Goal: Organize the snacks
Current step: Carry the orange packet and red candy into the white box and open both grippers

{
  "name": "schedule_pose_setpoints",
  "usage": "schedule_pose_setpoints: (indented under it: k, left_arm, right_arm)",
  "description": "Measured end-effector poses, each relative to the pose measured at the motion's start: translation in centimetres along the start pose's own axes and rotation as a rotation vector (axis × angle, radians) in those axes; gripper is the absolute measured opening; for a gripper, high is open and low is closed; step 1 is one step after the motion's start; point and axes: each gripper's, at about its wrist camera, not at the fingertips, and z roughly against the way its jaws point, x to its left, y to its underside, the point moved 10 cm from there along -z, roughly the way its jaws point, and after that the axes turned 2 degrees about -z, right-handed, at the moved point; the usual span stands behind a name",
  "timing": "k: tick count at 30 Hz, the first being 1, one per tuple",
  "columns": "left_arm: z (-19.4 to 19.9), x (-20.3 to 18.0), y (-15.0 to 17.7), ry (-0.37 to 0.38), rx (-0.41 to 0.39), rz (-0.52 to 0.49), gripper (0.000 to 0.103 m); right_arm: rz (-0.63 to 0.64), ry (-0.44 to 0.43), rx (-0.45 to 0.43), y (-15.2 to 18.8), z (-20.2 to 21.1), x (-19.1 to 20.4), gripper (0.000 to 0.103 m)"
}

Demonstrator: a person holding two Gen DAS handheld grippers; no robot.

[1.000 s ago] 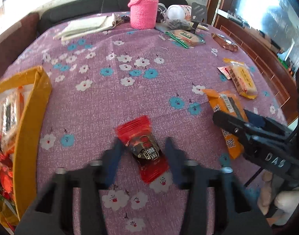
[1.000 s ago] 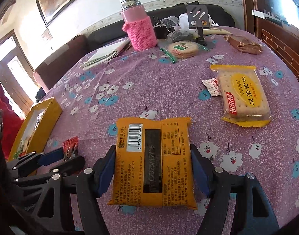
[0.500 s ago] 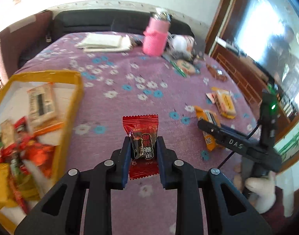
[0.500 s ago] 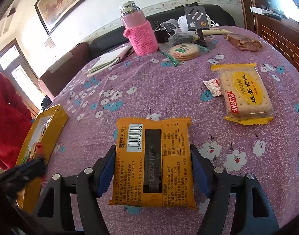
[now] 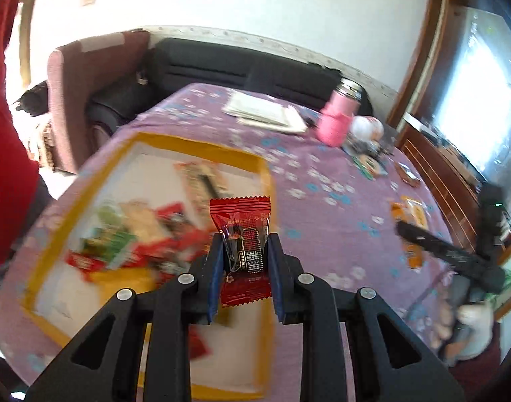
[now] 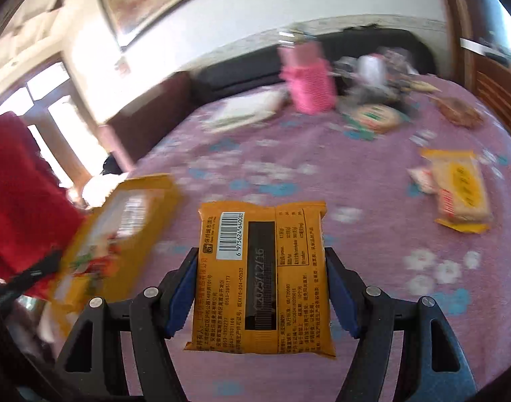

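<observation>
My left gripper (image 5: 243, 264) is shut on a small red candy packet (image 5: 242, 238) and holds it in the air over the yellow-rimmed tray (image 5: 201, 144), which holds several snack packets. My right gripper (image 6: 262, 278) is shut on a wide orange biscuit pack (image 6: 260, 278), barcode side up, lifted off the purple flowered tablecloth (image 6: 339, 174). The same tray (image 6: 154, 187) lies to the left in the right wrist view. The right gripper (image 5: 449, 254) also shows at the right of the left wrist view, with the orange pack (image 5: 411, 214) beside it.
A yellow cracker pack (image 6: 459, 191) lies on the cloth at the right. At the far side stand a pink knitted bottle (image 6: 309, 80), papers (image 6: 245, 114), a round wrapped biscuit pack (image 6: 372, 117) and clutter. A red sleeve (image 6: 17, 197) fills the left edge.
The left gripper closed on the red candy, lifted it and swung left to above the tray. The right gripper raised the orange pack off the cloth and turned left.
</observation>
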Motion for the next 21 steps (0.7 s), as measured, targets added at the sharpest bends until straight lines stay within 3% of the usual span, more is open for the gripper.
schedule_pose_setpoints:
  k: [5,9,13,21]
  left_arm:
    - [0.0,4.9,-1.1,-0.071,-0.014,0.027,0.022]
    - [-1.3,8.1,-1.3,-0.085,0.011,0.075,0.022]
    - [-3.6,10.8,-0.9,-0.091,0.062,0.129,0.022]
    - [-6.2,12.9,0.1,-0.082,0.129,0.201,0.023]
  right_arm:
    - [0.099,-0.145,0.025,-1.3,-0.3,9.2,0.071]
    - [0.150,-0.231,0.114,-0.9,-3.3,16.1,0.071]
    - [0.188,-0.222,0.191,-0.3,-7.8,20.1,0.071]
    - [0.198,-0.143,0.318,0.2,-17.7,22.4,0.071]
